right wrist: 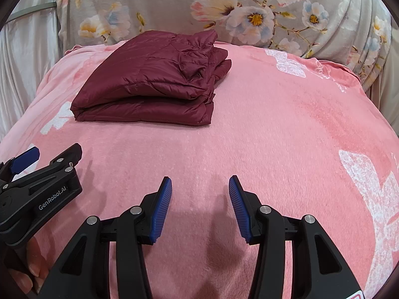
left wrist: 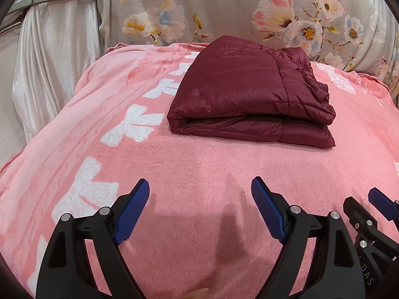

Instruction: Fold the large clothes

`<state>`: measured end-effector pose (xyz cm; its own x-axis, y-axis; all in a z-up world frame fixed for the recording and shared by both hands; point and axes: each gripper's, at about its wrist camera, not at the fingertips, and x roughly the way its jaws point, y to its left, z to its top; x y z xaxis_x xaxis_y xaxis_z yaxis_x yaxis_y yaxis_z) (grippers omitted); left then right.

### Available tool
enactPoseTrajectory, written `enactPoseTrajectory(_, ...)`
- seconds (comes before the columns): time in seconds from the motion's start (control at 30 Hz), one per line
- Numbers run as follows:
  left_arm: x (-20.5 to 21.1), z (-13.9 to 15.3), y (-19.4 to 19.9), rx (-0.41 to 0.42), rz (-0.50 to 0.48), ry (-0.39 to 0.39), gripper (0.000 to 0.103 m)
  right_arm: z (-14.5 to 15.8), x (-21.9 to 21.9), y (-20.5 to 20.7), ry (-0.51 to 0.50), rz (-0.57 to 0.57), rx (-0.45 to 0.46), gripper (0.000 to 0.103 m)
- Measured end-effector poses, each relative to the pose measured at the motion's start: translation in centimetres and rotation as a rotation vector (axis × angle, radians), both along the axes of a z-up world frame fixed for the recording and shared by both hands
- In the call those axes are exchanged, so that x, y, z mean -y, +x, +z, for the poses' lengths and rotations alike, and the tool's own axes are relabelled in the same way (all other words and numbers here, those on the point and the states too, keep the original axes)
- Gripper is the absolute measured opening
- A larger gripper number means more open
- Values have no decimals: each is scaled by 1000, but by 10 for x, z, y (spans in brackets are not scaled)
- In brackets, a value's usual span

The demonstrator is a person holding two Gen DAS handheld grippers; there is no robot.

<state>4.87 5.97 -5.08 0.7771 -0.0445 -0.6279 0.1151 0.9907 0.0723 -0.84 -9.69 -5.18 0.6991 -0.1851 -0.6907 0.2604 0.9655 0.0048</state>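
Note:
A maroon quilted jacket (left wrist: pixel 249 94) lies folded into a compact rectangle on the pink blanket (left wrist: pixel 199 169). It also shows in the right wrist view (right wrist: pixel 152 82), up and to the left. My left gripper (left wrist: pixel 200 189) is open and empty, low over the blanket, well short of the jacket. My right gripper (right wrist: pixel 200 186) is open and empty too, beside the left one. The right gripper's blue finger (left wrist: pixel 381 199) shows at the right edge of the left wrist view. The left gripper body (right wrist: pixel 37 189) shows at the left of the right wrist view.
The pink blanket (right wrist: pixel 274 124) with white patterns covers the bed surface. A grey floral fabric (left wrist: pixel 224 7) rises behind it. A white satin curtain (left wrist: pixel 49 62) hangs at the left. The blanket drops away at both sides.

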Motion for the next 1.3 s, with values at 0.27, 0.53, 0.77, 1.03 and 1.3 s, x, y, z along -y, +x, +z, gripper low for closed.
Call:
enactPoseTrajectory(0.27, 0, 0, 0, -3, -1, 4, 81, 0, -1, 0, -1, -1, 1, 47)
enactPoseTrajectory(0.53, 0, 0, 0, -3, -1, 5, 81, 1, 0, 1, -3, 1, -1, 47)
enactPoseTrajectory(0.77, 1, -1, 0, -5, -2, 6, 81, 0, -1, 0, -3, 1, -1, 47)
enactPoseTrajectory(1.03, 1, -2, 1, -7, -3, 9, 81, 1, -1, 0, -8, 2, 0, 47)
enactPoseTrajectory(1.3, 1, -2, 1, -8, -4, 7, 81, 1, -1, 0, -12, 4, 0, 47)
